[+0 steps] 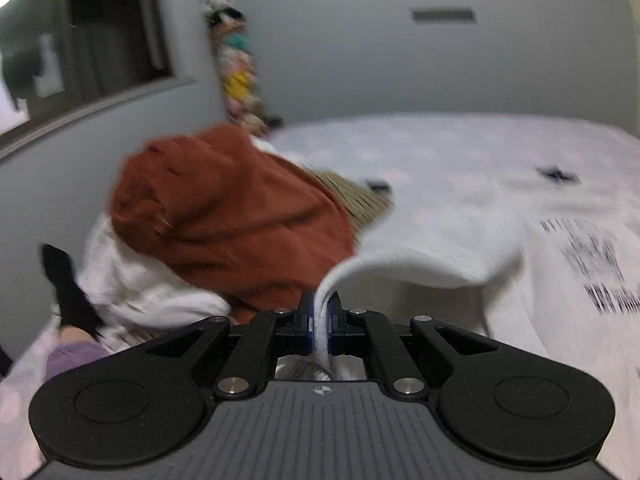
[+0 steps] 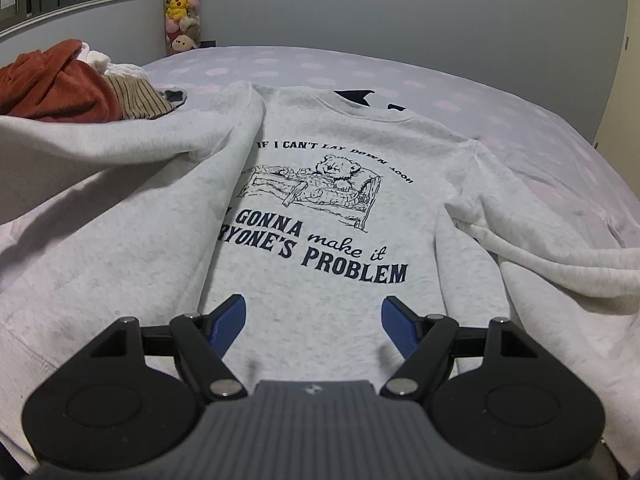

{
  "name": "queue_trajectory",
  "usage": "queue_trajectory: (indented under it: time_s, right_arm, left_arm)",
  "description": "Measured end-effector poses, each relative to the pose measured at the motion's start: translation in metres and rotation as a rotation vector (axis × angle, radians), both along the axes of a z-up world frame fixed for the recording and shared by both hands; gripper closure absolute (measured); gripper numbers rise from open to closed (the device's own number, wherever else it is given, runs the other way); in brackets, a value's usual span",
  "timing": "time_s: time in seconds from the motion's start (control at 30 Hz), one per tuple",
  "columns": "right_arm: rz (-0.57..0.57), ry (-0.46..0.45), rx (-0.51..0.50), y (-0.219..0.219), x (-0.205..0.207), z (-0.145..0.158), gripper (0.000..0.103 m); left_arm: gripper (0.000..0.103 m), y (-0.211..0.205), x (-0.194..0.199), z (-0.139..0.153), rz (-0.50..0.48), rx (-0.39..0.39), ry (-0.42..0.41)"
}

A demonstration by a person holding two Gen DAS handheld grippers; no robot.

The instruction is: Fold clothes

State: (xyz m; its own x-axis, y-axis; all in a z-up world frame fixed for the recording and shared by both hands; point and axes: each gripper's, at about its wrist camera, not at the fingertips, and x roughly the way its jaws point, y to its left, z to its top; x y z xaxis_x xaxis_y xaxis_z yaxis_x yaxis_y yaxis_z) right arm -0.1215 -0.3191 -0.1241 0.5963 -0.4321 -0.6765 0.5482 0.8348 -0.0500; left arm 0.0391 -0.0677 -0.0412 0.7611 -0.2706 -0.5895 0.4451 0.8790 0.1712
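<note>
**Navy lettering on the grey sweatshirt**

The grey sweatshirt (image 2: 320, 288), lying flat on the bed, carries a dark navy chest print. An arched top line reads "IF I CAN'T LAY DOWN SOON" above a drawing of a bear lying in a bed. Below it stands "GONNA", with the start of that line hidden under a folded-over sleeve, then "make it" in script. The bottom line reads "RYONE'S PROBLEM", its first letters also covered by the sleeve. In the left wrist view the same print (image 1: 592, 260) is blurred and cannot be read.
</note>
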Motion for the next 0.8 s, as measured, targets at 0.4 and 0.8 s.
queue_trajectory:
  time_s: [0.4, 0.8]
  right_arm:
    - [0.003, 0.009, -0.002, 0.002, 0.002, -0.001, 0.026]
    - [0.005, 0.000, 0.009, 0.002, 0.001, -0.001, 0.026]
  left_arm:
    - [0.100, -0.029, -0.009, -0.073, -0.242, -0.007, 0.435]
    - [0.061, 0.040, 0.019, -0.063, -0.164, -0.450, 0.638]
